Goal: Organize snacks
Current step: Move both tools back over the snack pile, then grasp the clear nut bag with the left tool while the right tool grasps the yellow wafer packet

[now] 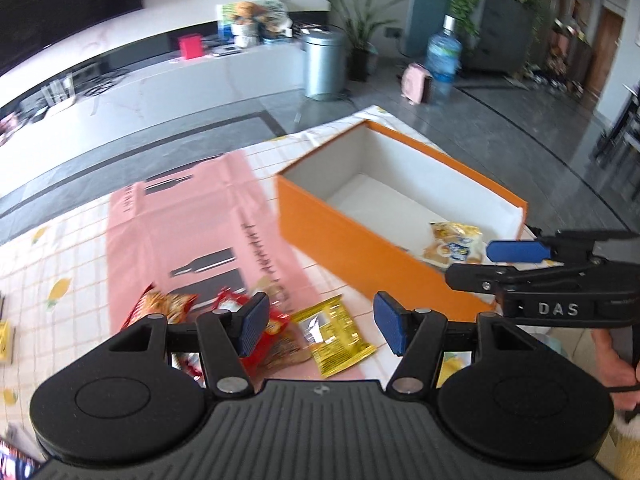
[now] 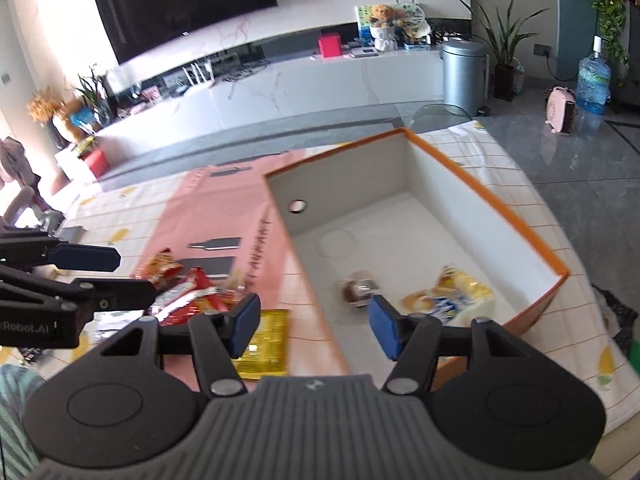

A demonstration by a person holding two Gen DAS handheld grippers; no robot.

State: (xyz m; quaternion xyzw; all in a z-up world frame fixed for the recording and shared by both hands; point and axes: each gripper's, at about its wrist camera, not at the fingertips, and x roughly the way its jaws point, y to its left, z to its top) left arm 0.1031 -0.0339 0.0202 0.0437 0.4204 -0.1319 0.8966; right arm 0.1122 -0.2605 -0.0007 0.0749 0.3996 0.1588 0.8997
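Orange box (image 2: 516,236) as landmark, lying open on the checked cloth (image 1: 60,248). Inside it, near its closest end: a bread packet (image 2: 456,296) and a small dark wrapped cake (image 2: 358,290). Outside, left of the box on the pink sheet (image 1: 180,220): a yellow packet (image 1: 336,334) and red packets (image 2: 180,284), not yet sorted.

Left claw (image 1: 320,326) and right claw (image 2: 314,326) both open, holding nothing.

Likely trouble: overlapping red packets lifted two at once; box wall clipped by a carried packet.

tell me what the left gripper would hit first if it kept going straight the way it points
Most likely the yellow snack packet on the tablecloth, seen between the open jaws of the left gripper; depth is uncertain.
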